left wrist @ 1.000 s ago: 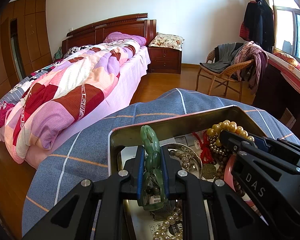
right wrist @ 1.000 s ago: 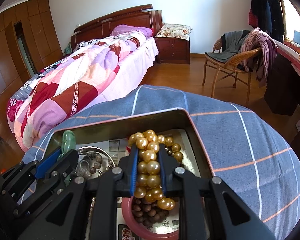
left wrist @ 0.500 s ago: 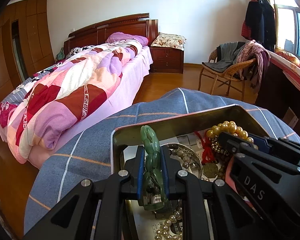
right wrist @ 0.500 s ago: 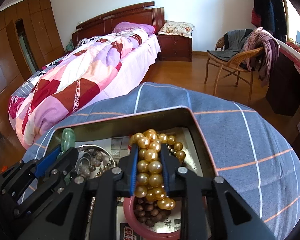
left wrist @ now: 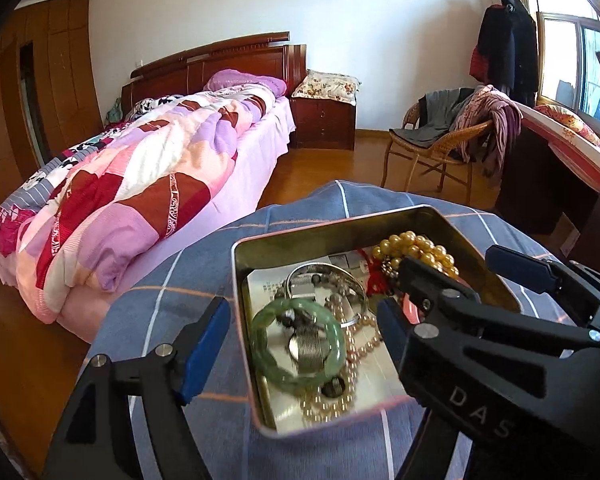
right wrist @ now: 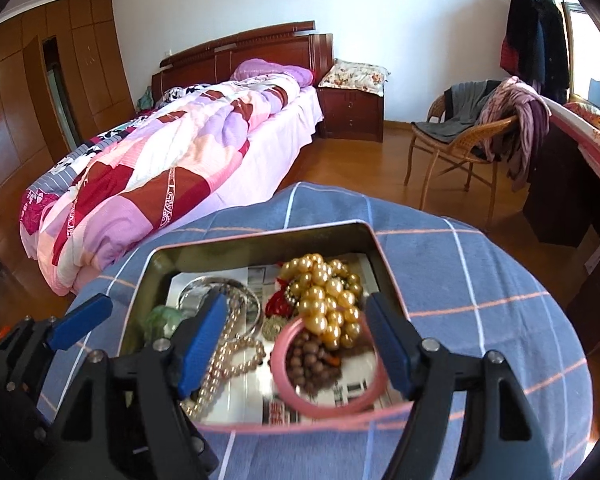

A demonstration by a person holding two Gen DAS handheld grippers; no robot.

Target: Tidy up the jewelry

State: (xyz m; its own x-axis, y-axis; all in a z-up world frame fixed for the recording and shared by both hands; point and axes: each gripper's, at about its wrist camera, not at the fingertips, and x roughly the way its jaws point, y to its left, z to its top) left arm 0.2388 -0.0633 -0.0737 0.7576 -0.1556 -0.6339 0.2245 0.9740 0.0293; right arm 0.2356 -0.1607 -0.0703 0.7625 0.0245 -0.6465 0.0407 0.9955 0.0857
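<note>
Jewelry (right wrist: pixel 324 300) apparently loose in tin (right wrist: pixel 256 246)

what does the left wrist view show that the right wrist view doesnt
Only the left wrist view shows the green jade bangle whole, lying flat on a coiled silver piece. Only the right wrist view shows the pink bangle whole, ringing brown wooden beads. Both show the tin tray, the gold pearl strand, and both tongs open.

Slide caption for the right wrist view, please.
Open right gripper above a rectangular metal tin holding a gold bead strand and pink bangle.
</note>
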